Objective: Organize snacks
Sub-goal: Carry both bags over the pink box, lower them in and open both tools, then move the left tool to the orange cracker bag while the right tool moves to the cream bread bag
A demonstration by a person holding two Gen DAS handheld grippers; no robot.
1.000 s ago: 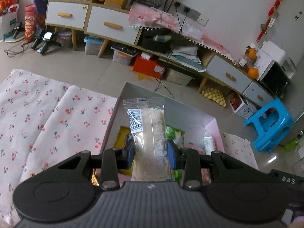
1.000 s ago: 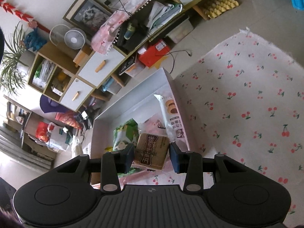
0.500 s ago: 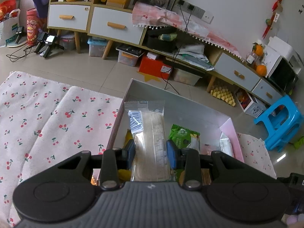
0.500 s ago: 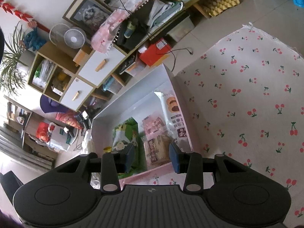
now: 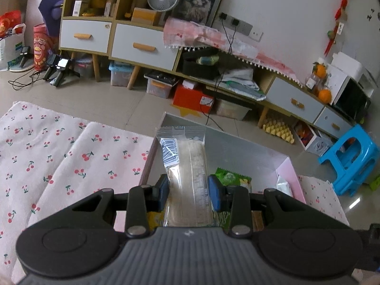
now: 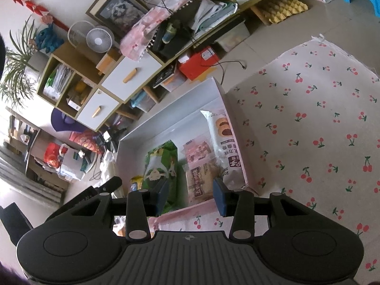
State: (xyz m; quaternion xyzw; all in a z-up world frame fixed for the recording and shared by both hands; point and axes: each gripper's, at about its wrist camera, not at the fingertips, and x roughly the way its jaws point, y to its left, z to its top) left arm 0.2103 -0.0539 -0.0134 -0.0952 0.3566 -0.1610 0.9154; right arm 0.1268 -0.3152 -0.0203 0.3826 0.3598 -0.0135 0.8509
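My left gripper is shut on a long clear-wrapped pale biscuit packet and holds it above the near left part of a shallow white box with pink rim. A green snack pack lies in the box. In the right wrist view my right gripper is open and empty above the box's near edge. In the box lie a brown biscuit pack, a green pack, a white cookie pack and a yellow pack.
The box sits on a cherry-print cloth that also spreads to its right. Beyond the table edge are a low cabinet with drawers, storage bins, a red box and a blue stool.
My right gripper let go of the brown biscuit pack, which now lies in the box, and the gripper opened and drew back. My left gripper rose slightly, still holding its packet.
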